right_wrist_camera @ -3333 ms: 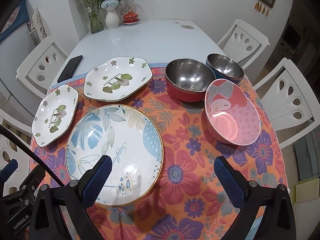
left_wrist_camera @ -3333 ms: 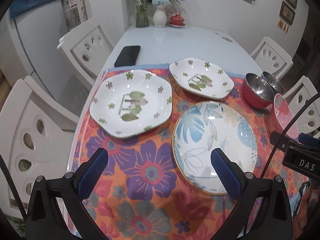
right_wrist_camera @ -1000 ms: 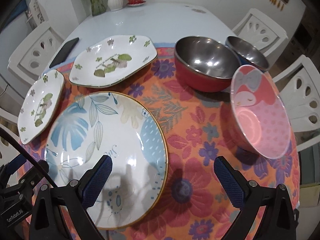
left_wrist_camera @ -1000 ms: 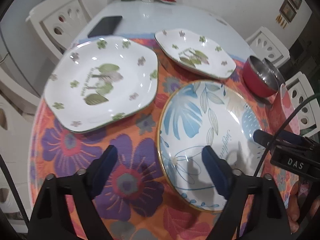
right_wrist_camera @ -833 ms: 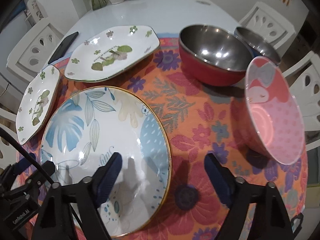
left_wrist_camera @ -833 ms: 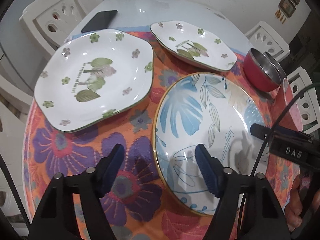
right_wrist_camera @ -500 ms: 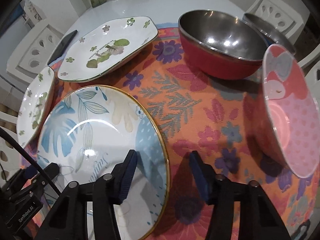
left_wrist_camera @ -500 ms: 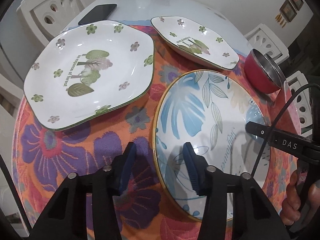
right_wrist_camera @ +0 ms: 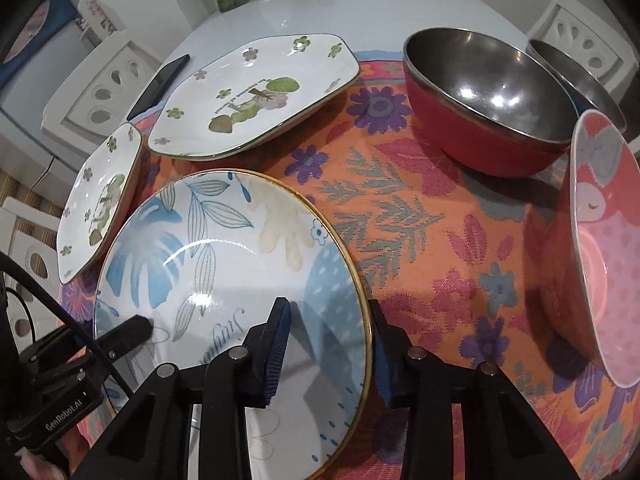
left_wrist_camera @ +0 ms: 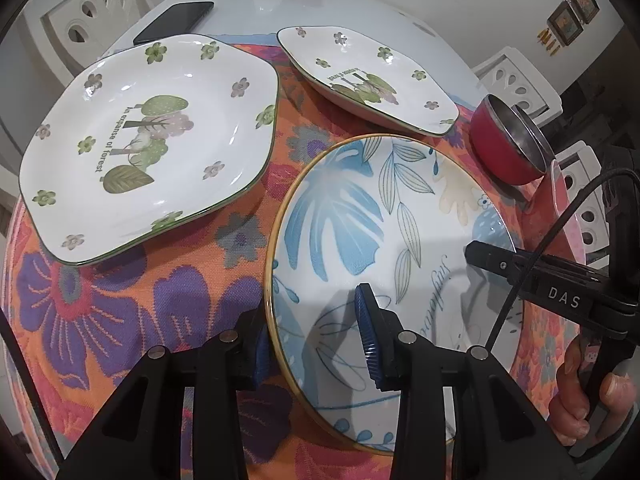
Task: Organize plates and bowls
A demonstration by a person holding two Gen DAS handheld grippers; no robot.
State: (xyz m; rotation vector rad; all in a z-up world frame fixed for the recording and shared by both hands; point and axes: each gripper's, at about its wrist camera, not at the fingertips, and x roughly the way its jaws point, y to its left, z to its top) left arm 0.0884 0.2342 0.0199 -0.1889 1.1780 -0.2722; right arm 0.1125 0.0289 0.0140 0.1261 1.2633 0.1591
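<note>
The flowered cloth (right_wrist_camera: pixel 420 216) has free space between the dishes. The blue-leaf plate (left_wrist_camera: pixel 384 216) lies on it near me. My left claw (left_wrist_camera: pixel 316 336) and my right claw (right_wrist_camera: pixel 328 344) are closing over its opposite rims, each with one finger inside and one outside.

Floral plate (left_wrist_camera: pixel 148 140) reads "An expanse of forest"; right claw (left_wrist_camera: pixel 568 300), seemingly "DAS".

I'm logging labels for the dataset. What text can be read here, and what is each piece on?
"An expanse of forest": large green-flowered plate.
"DAS": right gripper, seen from the left wrist.
"GenRobot.AI": left gripper, seen from the right wrist.
Cursive word on the blue leaf plate: not clearly readable.
Print on the smaller flowered plate: too small.
</note>
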